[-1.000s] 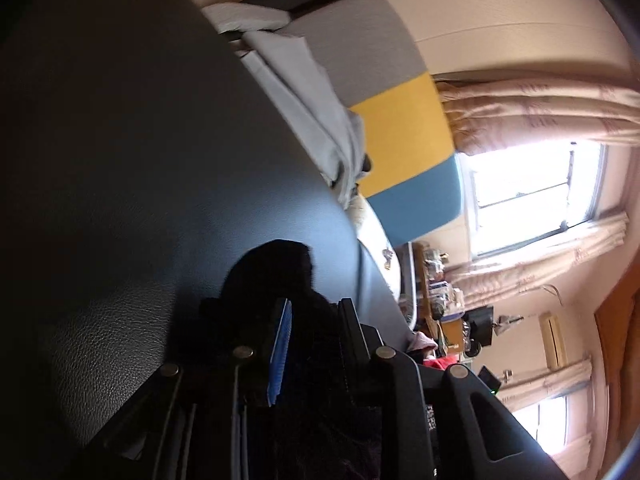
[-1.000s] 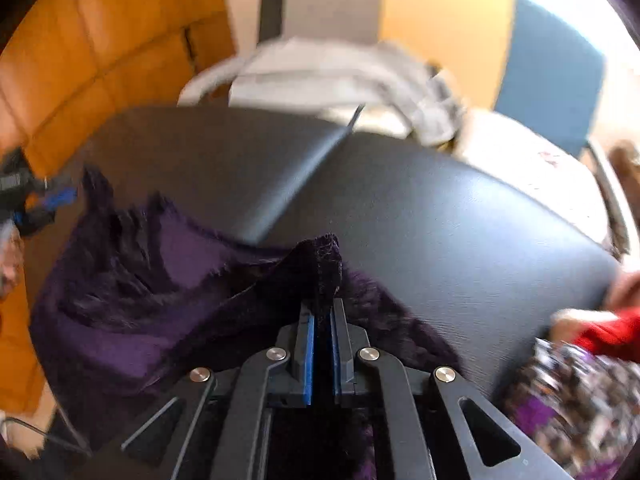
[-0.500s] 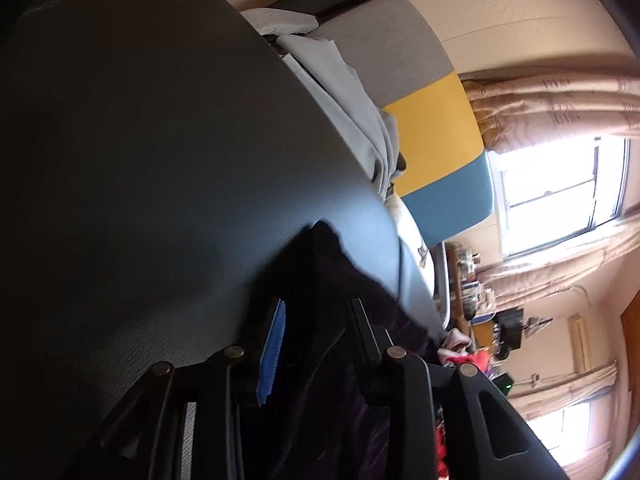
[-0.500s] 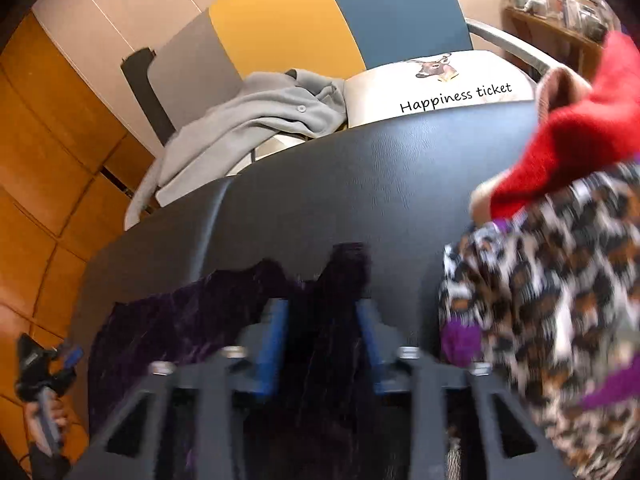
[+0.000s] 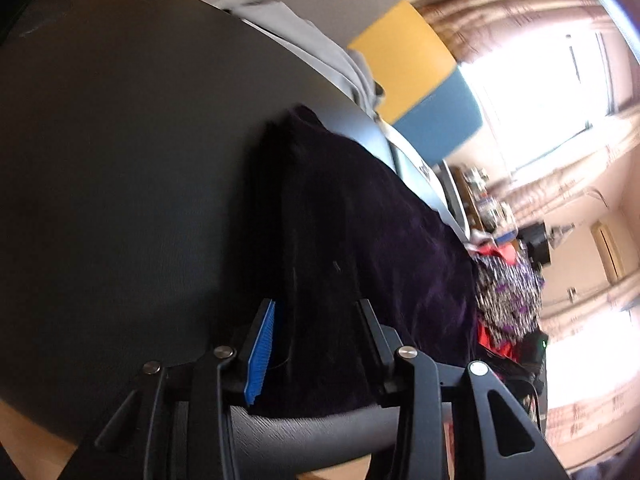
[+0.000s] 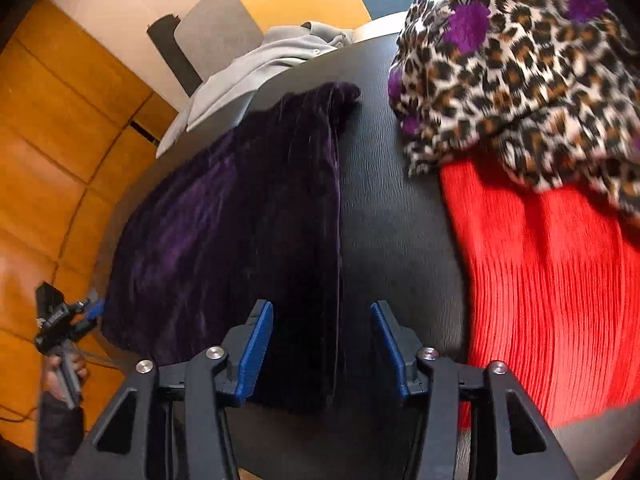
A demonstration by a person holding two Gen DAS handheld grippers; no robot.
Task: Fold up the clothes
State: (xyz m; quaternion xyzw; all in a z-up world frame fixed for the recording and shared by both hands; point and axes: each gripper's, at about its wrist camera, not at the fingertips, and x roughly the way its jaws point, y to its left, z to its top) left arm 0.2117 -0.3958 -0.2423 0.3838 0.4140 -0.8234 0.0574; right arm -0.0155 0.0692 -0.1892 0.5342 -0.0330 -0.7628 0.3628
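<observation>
Purple velvet garment [image 6: 240, 232], lying flat and folded on the black padded surface [image 6: 392, 240]; in the right wrist view it runs from 7 o'clock up toward 12 o'clock, one straight edge along its right side. Right gripper [image 6: 322, 344] hovers at the near end of that edge with its jaws spread wide — nothing is held between the blue pads [image 6: 256, 344], and the cloth edge passes between them. Left gripper [image 5: 316, 340] likewise stands open over the garment's [image 5: 360, 232] near end, the dark cloth filling the gap between its fingers without being pinched. At 3 o'clock from the garment, apart from it across bare surface, a red ribbed knit [image 6: 552, 280] lies partly under a leopard-print cloth [image 6: 512, 80]. At 11 o'clock, a grey garment [image 6: 256, 68] is draped beyond the far rim — against a chair with grey, yellow and blue panels [image 5: 408, 52]. Left gripper also appears small at 8 o'clock of the right wrist view, beside the garment's left corner.
</observation>
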